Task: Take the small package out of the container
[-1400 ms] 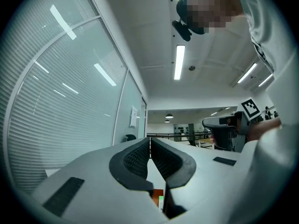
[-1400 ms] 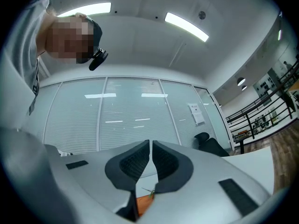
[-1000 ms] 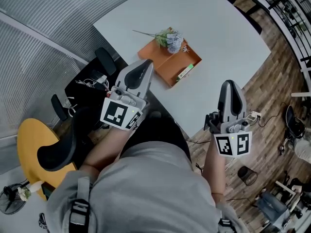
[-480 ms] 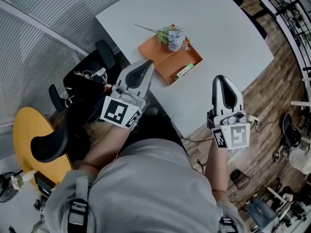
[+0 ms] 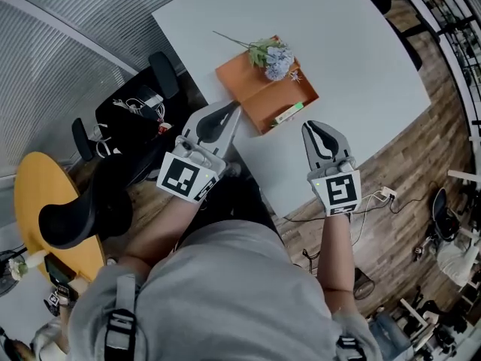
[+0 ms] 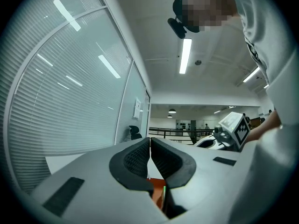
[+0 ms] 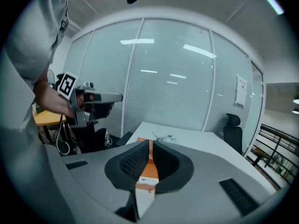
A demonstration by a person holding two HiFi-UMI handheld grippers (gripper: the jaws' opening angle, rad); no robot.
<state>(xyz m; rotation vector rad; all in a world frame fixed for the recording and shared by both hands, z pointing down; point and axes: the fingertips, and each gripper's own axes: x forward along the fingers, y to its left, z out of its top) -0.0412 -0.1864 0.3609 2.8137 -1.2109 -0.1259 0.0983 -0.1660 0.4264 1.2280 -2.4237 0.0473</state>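
Jaws pressed together, left gripper [image 5: 228, 111] and right gripper [image 5: 314, 129] hung near the orange tray [image 5: 246, 83]; the right would need to open before straddling the small package [image 5: 288, 112].

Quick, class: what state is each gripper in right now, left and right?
Left gripper: closed, jaws together, holding nothing.
Right gripper: closed, jaws together, holding nothing.

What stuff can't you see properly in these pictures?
- Writing on the small package: too small in the head view; the right gripper covers most of it in its own view.
- Orange tray: in the left gripper view, the left gripper hides all but a sliver.
- Flowers: tiny in the right gripper view.
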